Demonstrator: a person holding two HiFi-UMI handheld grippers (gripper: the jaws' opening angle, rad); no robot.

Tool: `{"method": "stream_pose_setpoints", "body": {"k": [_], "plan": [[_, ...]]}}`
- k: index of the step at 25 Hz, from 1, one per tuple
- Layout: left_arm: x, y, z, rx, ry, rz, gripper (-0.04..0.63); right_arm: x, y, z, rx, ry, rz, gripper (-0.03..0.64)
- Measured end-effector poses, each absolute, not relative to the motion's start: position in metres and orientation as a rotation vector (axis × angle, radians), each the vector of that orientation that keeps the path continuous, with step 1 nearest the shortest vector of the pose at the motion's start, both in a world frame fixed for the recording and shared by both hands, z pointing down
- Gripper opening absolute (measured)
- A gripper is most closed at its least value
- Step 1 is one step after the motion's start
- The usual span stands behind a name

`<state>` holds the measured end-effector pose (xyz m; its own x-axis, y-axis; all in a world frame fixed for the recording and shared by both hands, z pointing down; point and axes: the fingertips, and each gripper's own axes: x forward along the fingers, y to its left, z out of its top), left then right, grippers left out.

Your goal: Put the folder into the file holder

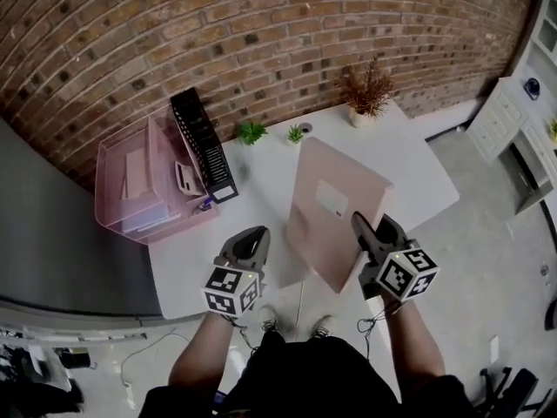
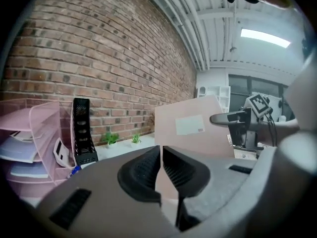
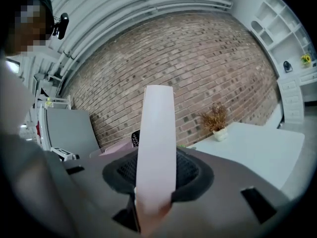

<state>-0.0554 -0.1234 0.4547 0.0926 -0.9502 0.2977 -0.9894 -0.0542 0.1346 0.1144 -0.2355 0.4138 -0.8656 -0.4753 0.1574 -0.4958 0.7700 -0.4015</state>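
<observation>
Over the near part of the white table (image 1: 418,172), the pink folder (image 1: 335,212) is held up on edge, clamped near its lower right side by the right gripper (image 1: 361,226). The head view shows mostly that gripper's back and marker cube. The right gripper view shows the grip itself: both pads press on the folder's thin edge, which rises straight up the middle of that picture.

The left gripper (image 2: 161,162) sits just left of the folder, apart from it. Its own view shows the two jaws brought together with nothing between them. Beyond them is the folder's broad face with a pale label, and the other tongs at its far edge.

The black file holder (image 1: 204,146) stands upright at the table's far left, just beside a pink letter tray (image 1: 130,177) and well apart from the folder. Only the head view takes in the whole tabletop, with small green plants (image 1: 252,132) and a potted dried plant (image 1: 365,94) along the brick wall (image 1: 261,33).
</observation>
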Motion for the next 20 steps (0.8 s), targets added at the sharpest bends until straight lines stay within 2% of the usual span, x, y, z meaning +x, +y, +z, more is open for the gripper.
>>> {"method": "stream_pose_setpoints", "body": {"k": [10,20], "plan": [[-0.061,-0.087,0.411,1.964,-2.142,0.101,0.006,0.062,-0.222,0.34,0.668,-3.094,0.346,0.152],[-0.101,-0.052,0.403,1.824,-2.304,0.061,0.006,0.003,-0.208,0.3,0.632,-3.192,0.222,0.152]]}}
